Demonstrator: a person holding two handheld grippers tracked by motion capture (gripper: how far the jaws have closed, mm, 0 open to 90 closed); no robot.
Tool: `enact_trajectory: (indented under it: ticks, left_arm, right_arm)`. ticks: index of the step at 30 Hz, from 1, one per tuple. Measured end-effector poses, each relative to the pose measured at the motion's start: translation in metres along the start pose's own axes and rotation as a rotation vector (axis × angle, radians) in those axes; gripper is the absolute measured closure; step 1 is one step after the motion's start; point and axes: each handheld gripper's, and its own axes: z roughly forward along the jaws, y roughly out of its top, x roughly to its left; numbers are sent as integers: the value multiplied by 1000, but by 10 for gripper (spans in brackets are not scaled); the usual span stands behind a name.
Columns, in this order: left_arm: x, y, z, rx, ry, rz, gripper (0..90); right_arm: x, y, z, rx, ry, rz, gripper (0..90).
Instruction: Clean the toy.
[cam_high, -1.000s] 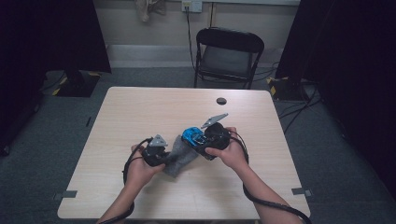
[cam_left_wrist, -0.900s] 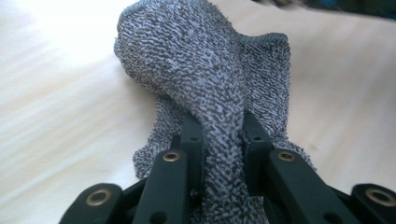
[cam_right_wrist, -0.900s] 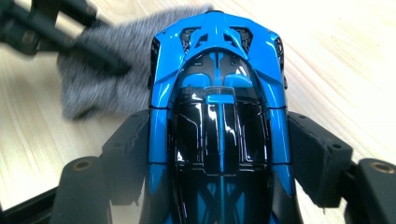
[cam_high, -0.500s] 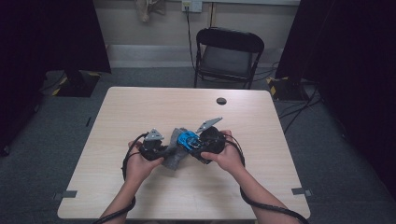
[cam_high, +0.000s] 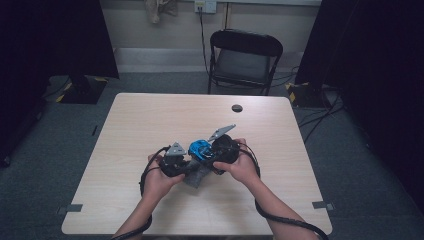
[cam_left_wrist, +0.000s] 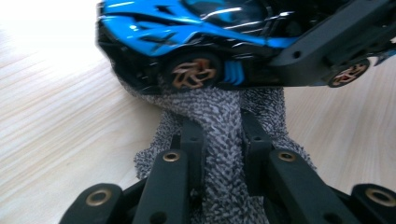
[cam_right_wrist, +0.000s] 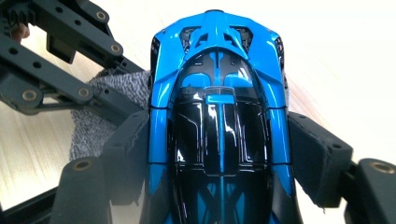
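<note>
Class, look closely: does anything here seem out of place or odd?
Nothing looks damaged or spilled. The right gripper clamps a blue toy car above the table, while the left gripper pinches a grey speckled cloth beneath it.

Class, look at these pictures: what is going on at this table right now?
A person works at a wooden table with a gripper in each hand. The right gripper clamps a blue toy car by its sides. The left gripper is shut on a grey speckled cloth, pinching it just under the car. In the left gripper view the car's wheel sits at the cloth's top edge. Both grippers meet near the table's middle, close to the person.
</note>
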Motion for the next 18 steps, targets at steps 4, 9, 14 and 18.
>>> enact_trajectory:
  ticks: [4, 9, 14, 18]
  left_arm:
    - [-1, 0, 1, -1, -7, -2, 758]
    - [-3, 0, 3, 3, -10, 1, 758]
    - [-4, 0, 5, 1, -13, 2, 758]
    - [-6, 1, 5, 3, -13, 10, 758]
  right_arm:
    - [-2, -1, 0, 1, -1, 7, 287]
    - [-3, -3, 0, 4, -1, 12, 288]
    - [-4, -4, 0, 7, -1, 10, 288]
    - [-4, -3, 0, 5, -5, 13, 288]
